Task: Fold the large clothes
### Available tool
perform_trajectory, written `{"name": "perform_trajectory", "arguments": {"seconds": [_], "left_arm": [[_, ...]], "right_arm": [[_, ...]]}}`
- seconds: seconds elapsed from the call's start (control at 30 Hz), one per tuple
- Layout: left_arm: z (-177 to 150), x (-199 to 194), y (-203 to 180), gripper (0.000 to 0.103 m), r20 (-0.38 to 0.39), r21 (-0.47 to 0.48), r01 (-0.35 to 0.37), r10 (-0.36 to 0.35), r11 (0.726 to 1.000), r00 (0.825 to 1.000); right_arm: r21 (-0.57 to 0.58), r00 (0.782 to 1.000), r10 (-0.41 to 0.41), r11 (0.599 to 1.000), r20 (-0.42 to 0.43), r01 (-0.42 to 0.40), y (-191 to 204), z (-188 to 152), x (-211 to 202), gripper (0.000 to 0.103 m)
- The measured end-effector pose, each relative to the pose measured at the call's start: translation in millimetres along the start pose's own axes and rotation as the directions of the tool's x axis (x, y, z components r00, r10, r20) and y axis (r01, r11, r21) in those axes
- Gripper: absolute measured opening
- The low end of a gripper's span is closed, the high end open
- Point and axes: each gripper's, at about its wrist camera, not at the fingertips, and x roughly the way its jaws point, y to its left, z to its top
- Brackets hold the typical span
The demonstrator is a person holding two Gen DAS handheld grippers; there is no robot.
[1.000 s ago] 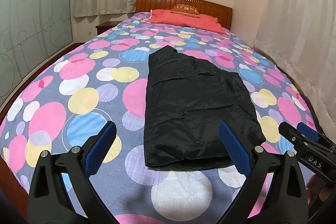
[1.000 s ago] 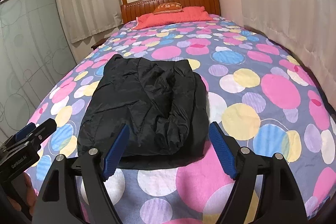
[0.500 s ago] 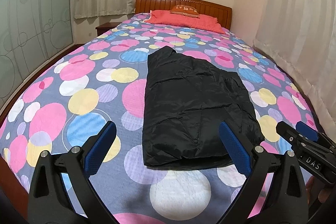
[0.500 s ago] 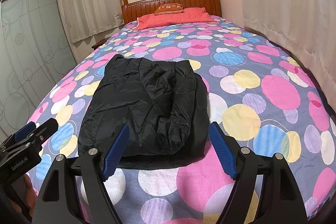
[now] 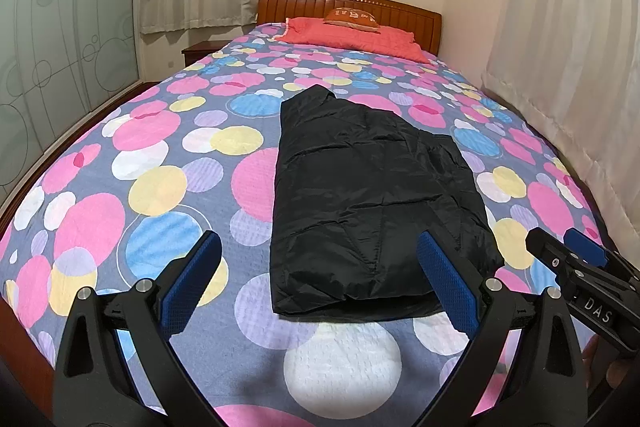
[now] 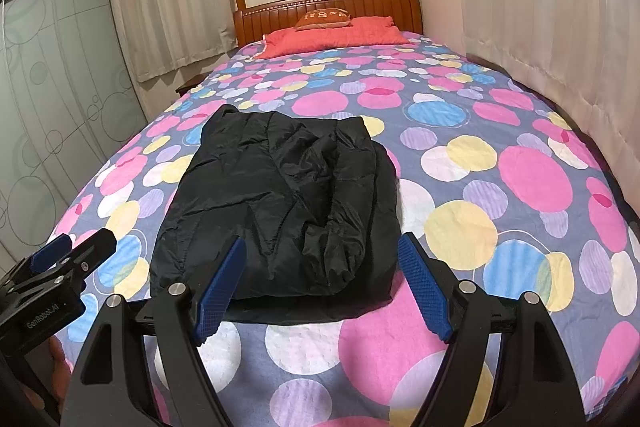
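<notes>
A black padded jacket [image 5: 360, 195] [image 6: 280, 203] lies folded into a long rectangle on the bed's polka-dot cover [image 5: 152, 163]. My left gripper [image 5: 320, 279] hovers open over the bed's near end, just short of the jacket's near left corner, nothing between its blue pads. My right gripper [image 6: 324, 279] is open too, above the jacket's near right edge, holding nothing. Each gripper shows at the edge of the other's view: the right one [image 5: 576, 267], the left one [image 6: 68, 259].
A red pillow [image 5: 352, 35] with a small orange cushion [image 5: 350, 15] lies against the wooden headboard [image 5: 348, 1]. Curtains [image 5: 568, 67] hang along the right side, frosted sliding doors [image 5: 60, 39] stand left, and a nightstand [image 5: 200, 51] sits beside the headboard.
</notes>
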Motion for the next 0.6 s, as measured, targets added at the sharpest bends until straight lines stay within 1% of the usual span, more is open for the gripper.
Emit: {"name": "perform_trajectory", "arguments": {"seconds": [0.6], "left_arm": [[1.0, -0.1, 0.0, 0.098, 0.001, 0.0, 0.0, 0.0, 1.0, 1.0]], "right_arm": [[0.0, 1.0, 0.0, 1.0, 0.006, 0.0, 3.5, 1.6, -0.7, 0.077]]}}
